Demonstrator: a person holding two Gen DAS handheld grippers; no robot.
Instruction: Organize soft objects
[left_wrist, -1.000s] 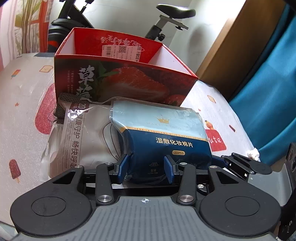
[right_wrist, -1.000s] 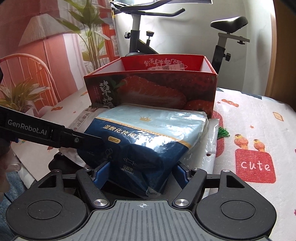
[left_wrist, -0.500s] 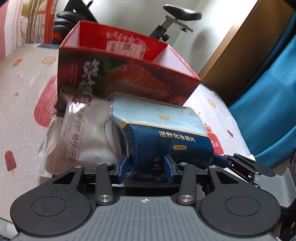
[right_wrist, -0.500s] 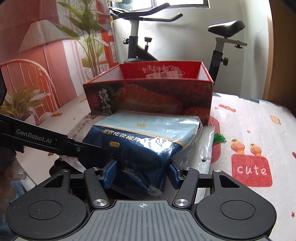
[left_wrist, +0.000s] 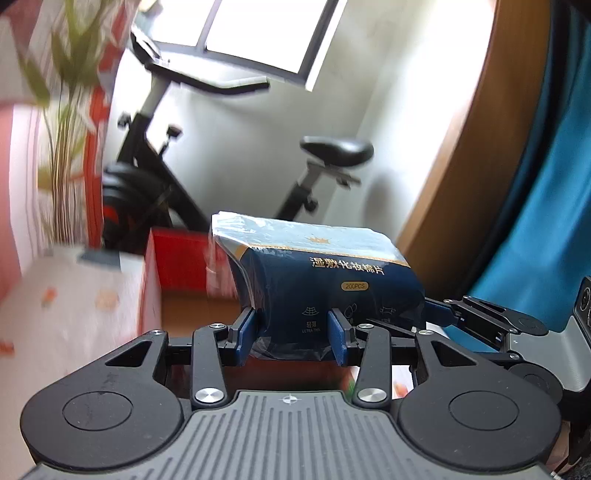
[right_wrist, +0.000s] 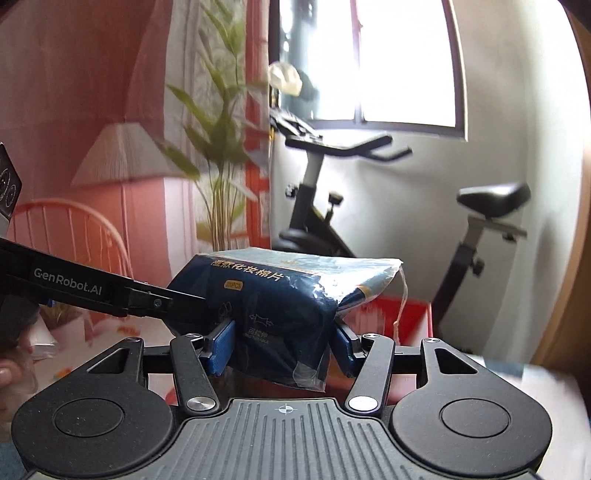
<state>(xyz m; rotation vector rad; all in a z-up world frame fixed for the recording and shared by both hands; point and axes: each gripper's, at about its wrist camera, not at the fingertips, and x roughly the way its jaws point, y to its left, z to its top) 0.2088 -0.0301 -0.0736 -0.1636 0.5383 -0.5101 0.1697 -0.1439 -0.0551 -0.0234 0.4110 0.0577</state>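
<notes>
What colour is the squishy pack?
Dark blue with a pale blue top, the cotton pad pack; left wrist view.

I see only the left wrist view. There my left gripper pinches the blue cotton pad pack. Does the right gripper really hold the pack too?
Observer: Yes. The right gripper has just been closing its jaws, and both blue pads now press the cotton pad pack between them.
Operator: Is anything loose at that end?
Observer: A clear film flap hangs under the pack's near corner.
Operator: Is the person visible there?
Observer: Only fingers of a hand, at the left edge of the right wrist view.
</notes>
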